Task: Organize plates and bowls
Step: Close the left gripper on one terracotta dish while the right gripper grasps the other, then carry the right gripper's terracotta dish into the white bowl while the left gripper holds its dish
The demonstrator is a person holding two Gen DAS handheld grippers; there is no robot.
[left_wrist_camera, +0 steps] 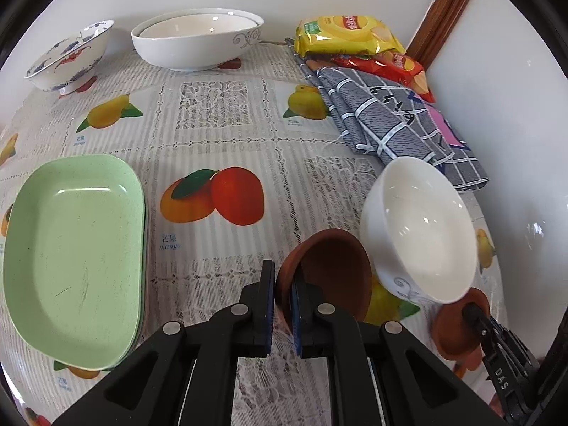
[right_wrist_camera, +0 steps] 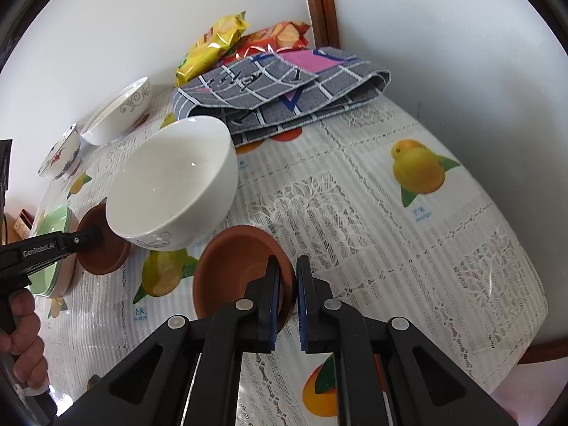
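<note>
Two hand-held grippers clamp two small terracotta-brown saucers on a table covered with a fruit-print lace tablecloth (left_wrist_camera: 220,149). The left gripper (left_wrist_camera: 283,305) is closed tight on the near rim of the left brown saucer (left_wrist_camera: 337,269), one pad inside the rim and one outside, and the saucer stands tipped up on edge. In the right wrist view the same gripper (right_wrist_camera: 94,238) reaches in from the left, a person's hand (right_wrist_camera: 21,333) wrapped around its handle.

The right gripper (right_wrist_camera: 288,301) is likewise closed on the near right rim of the right brown saucer (right_wrist_camera: 234,269), its left finger inside the dish and its right finger outside. From the left wrist view this gripper (left_wrist_camera: 475,314) shows only as a dark fingertip on that saucer (left_wrist_camera: 458,330) at the near right.

A plain white bowl (right_wrist_camera: 174,181) with a grey scroll motif is tilted between and just beyond the two saucers, leaning against the left one.

To the left lies a stack of pale green rectangular plates (left_wrist_camera: 74,248). At the far side, by the wall, stand nested white oval bowls (left_wrist_camera: 197,41) and a blue-and-red patterned bowl (left_wrist_camera: 67,58). At the far right are a folded grey checked cloth (left_wrist_camera: 387,120) and yellow and red snack packets (left_wrist_camera: 348,35).
</note>
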